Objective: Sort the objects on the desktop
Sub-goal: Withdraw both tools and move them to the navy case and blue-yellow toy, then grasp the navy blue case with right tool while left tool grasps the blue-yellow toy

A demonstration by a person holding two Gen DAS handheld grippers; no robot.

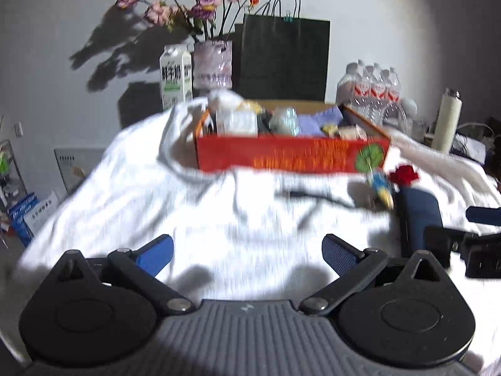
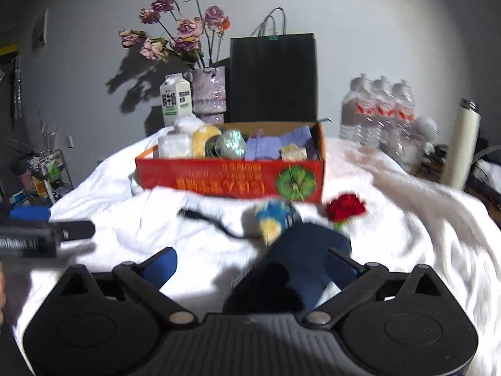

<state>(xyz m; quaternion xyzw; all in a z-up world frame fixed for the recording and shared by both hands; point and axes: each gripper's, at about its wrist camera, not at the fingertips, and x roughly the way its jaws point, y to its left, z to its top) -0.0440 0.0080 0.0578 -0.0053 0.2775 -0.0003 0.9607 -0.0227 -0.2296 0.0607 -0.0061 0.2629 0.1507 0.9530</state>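
A red cardboard box [image 1: 291, 153] [image 2: 231, 178] holding several sorted items sits on the white cloth. In front of it lie a black cable [image 2: 213, 222] [image 1: 316, 195], a blue-and-yellow toy [image 2: 275, 219] [image 1: 380, 188], a red fabric rose [image 2: 346, 206] [image 1: 404, 174] and a dark blue case [image 2: 300, 266] [image 1: 418, 225]. My left gripper [image 1: 247, 253] is open and empty above bare cloth. My right gripper [image 2: 250, 266] is open, with the dark blue case between its fingers near the right one; I cannot tell if it touches. The right gripper also shows in the left wrist view [image 1: 469, 244].
Behind the box stand a milk carton [image 1: 175, 76], a vase of dried flowers [image 1: 213, 62], a black paper bag [image 1: 285, 59], a pack of water bottles [image 1: 372, 87] and a white flask [image 1: 447, 122]. The cloth [image 1: 150, 206] is wrinkled. The left gripper shows in the right wrist view [image 2: 47, 232].
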